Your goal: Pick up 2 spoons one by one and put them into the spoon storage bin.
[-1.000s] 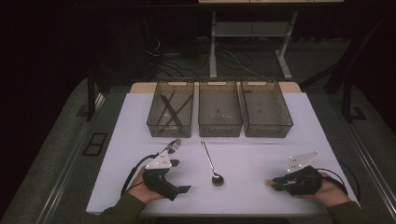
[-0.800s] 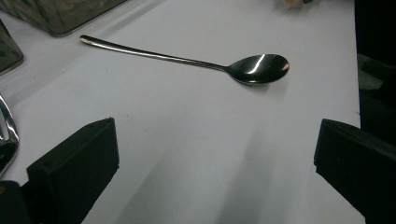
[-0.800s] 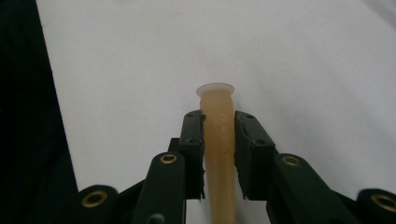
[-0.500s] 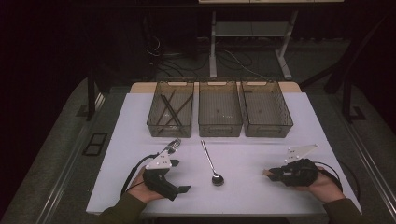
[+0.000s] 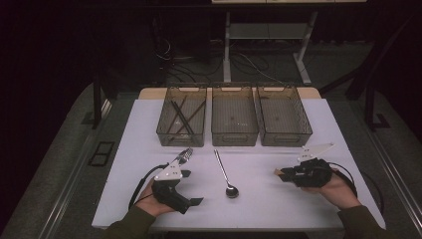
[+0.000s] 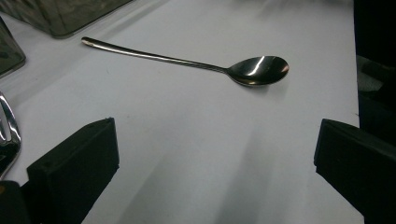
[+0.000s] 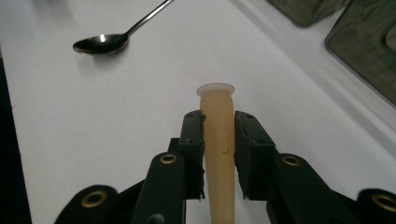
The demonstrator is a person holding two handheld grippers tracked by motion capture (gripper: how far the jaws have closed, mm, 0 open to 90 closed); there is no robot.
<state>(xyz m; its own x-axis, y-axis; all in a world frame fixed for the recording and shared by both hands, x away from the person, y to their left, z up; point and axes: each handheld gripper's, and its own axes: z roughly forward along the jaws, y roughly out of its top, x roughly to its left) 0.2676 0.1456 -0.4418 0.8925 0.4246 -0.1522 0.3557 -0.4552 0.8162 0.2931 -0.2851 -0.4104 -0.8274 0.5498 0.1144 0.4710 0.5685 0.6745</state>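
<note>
Near the front right corner of the bench (image 5: 149,119), the right gripper (image 5: 279,173) lay low in a hand, its jaws clenched on a pale, tan handle (image 7: 219,140) with a flared, lighter end. That handle ran straight out between the two black pads, its tip sticking past them, and what it belonged to could not be told. Toward the front left corner the left gripper (image 5: 191,201) rested in the other hand; in its own view its jaws stood wide apart, released, with bare white surface between them. A steel spoon (image 5: 225,173) lay flat between the two grippers, well apart from both, its bowl toward the front edge and its slim handle pointing at the back. Just beside the left gripper's grey plate lay the tines of a fork (image 5: 186,155), seen again at the left margin of the left gripper view. Along the back edge stood three smoky plastic bins in a row: the left bin (image 5: 182,140) held several dark sticks (image 5: 180,117), the middle bin (image 5: 235,137) sat directly behind the spoon, and the right bin (image 5: 284,139) stood behind the right gripper.
</note>
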